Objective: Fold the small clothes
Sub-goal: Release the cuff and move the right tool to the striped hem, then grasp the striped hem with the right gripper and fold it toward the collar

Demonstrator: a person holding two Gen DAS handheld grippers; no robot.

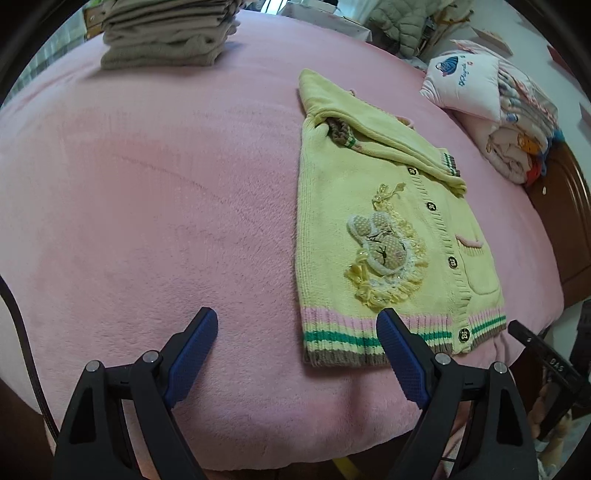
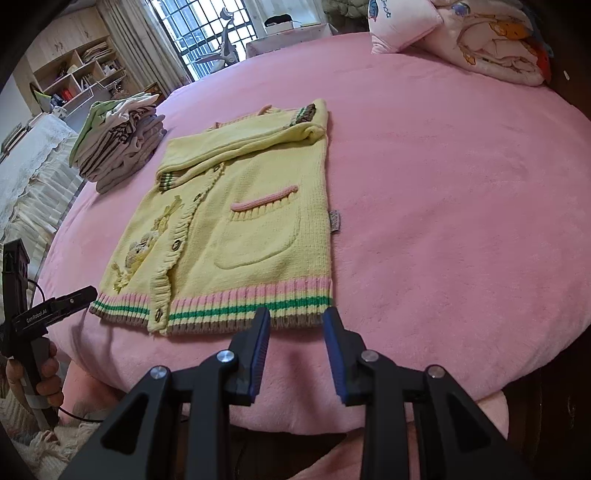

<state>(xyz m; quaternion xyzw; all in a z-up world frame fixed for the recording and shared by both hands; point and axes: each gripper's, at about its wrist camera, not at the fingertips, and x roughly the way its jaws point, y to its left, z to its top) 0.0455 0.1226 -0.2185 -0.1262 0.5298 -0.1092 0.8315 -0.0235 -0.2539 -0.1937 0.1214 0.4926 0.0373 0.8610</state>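
The yellow cardigan (image 2: 240,221) lay flat on the pink blanket (image 2: 443,203), front up, its striped hem (image 2: 236,304) nearest the person. Both sleeves (image 2: 255,142) were already folded across the chest, which suggests the side folds were done and a lengthwise fold from the hem remained. The right gripper (image 2: 295,325) hovered just short of the hem, fingers parted and holding nothing, apparently lined up to pinch the ribbing. The left gripper (image 1: 297,326) was spread wide and empty at the cardigan's hem, one finger over the stripes, though whether it touched the knit is hard to tell. Beyond the cardigan's collar sat a stack of folded clothes (image 2: 122,144), likely where it would go. A pillow (image 2: 402,26) lay farther off, past the cardigan.
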